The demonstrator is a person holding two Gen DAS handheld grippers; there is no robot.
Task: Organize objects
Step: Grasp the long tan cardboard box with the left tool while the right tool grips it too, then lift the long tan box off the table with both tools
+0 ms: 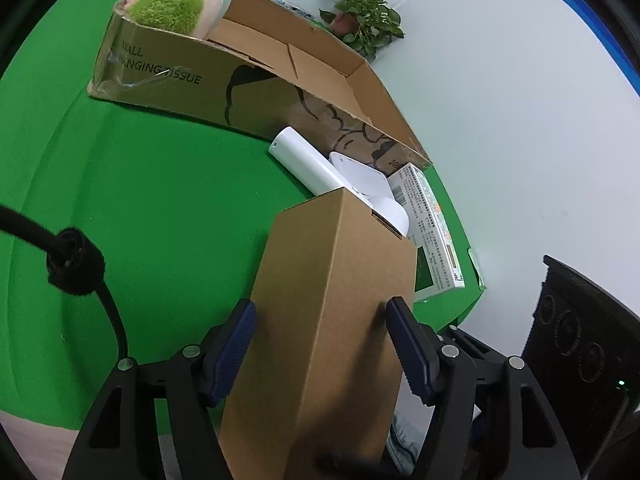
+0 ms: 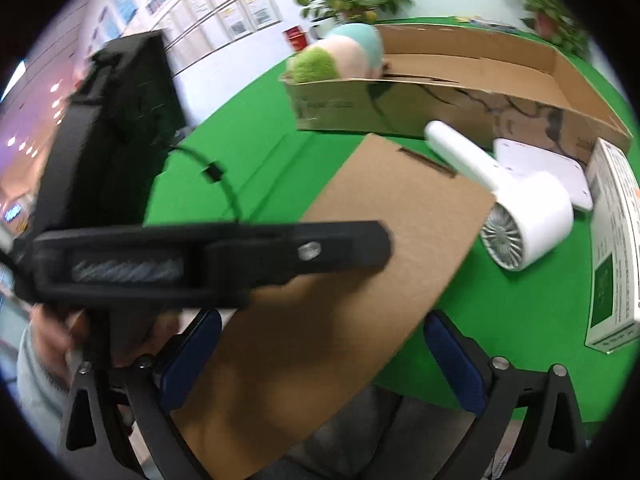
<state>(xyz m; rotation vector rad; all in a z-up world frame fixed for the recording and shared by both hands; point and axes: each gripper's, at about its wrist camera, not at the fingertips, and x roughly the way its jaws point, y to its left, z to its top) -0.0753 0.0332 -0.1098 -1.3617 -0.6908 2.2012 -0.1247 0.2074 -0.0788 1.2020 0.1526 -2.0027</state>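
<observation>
The small cardboard box [image 1: 332, 312] is plain brown and rectangular, with a slotted flap seam at its far end. In the left wrist view it fills the lower centre of the frame, over the green table [image 1: 160, 200]. The left gripper [image 1: 322, 340] has it between its blue pads [image 1: 232, 352]: both pads lie against the box's sides, a firm-looking hold.

In the right wrist view the same box [image 2: 360, 272] runs from lower left to centre. The right gripper [image 2: 322, 360] stands wide; its right pad is clear of the cardboard, while the left pad's contact cannot be judged because of blur.

Beyond the box lie a white handheld fan [image 2: 512, 216], a flat white device [image 2: 540, 164] and a green-and-white carton [image 2: 612, 248], near an open shallow box [image 1: 280, 76] holding a plush toy [image 1: 176, 0] at its upper-left end.

The fan's head is hidden behind the small box in the left view. The box's near end is cut off by the frame bottom. The left gripper's body [image 2: 200, 256] crosses the right view, blurred.
</observation>
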